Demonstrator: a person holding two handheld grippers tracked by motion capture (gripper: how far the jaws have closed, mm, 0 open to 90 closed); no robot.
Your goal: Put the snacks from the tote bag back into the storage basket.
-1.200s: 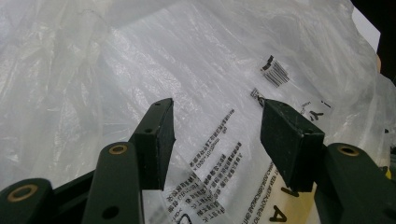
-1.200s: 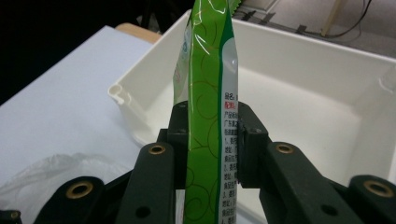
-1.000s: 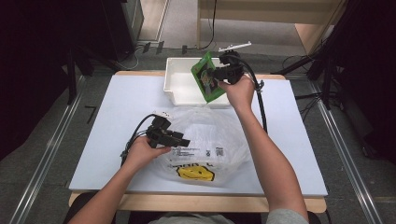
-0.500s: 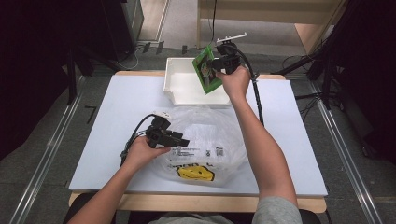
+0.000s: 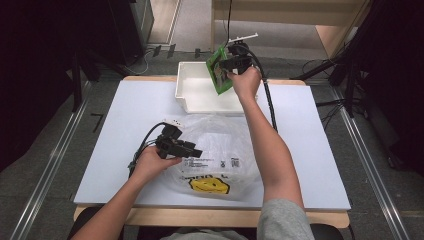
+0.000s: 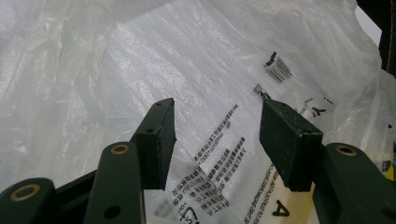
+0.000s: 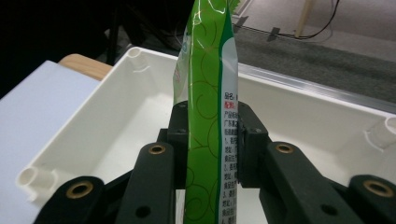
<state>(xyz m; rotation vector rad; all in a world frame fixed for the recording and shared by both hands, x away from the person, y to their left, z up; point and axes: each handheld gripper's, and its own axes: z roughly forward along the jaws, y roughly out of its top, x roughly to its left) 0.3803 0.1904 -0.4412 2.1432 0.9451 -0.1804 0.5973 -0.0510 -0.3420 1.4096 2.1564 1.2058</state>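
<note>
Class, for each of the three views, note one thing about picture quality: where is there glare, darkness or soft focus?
High view: the table is evenly lit, its surroundings fall into near-black. Left gripper view: the plastic bag shows pale sheen on its wrinkles, and the near jaws look soft. Right gripper view: the green packet carries a bright highlight near its top; the floor behind the white bin is blurred.

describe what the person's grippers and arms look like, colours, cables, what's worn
Both the left gripper and the right gripper are black, each with two flat-faced jaws on bars pinned by brass-coloured rivets. A black cable trails from each. A white bar sticks out of the right one's top. The forearms are bare, with a grey short sleeve on the right arm.
</note>
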